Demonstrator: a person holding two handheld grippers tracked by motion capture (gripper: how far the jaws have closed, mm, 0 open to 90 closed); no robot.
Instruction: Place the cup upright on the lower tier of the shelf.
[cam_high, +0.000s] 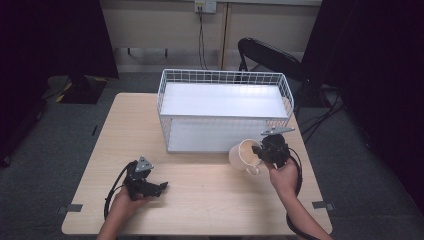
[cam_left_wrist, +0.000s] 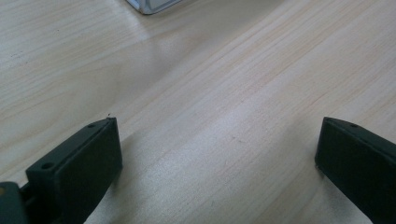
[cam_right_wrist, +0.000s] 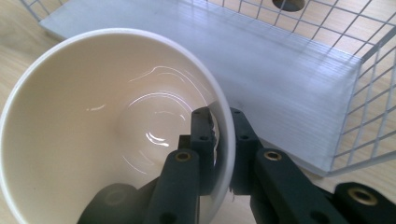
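A cream mug (cam_high: 244, 154) is held tilted above the table, just in front of the white wire rack (cam_high: 225, 107). My right gripper (cam_high: 263, 152) is shut on the mug's rim (cam_right_wrist: 223, 126), one jaw inside the cup and one outside. The mug's handle hangs below it in the high view. The mug (cam_right_wrist: 107, 126) is empty, its inside glossy. My left gripper (cam_high: 159, 188) rests low over the table's front left part, open, nothing between its fingers (cam_left_wrist: 79, 163).
The wire rack has two white shelves (cam_right_wrist: 280, 74) and stands at the table's (cam_high: 210, 200) far middle. A black chair (cam_high: 272, 57) is behind the rack. Bare wood lies between the two hands. Dark curtains flank the room.
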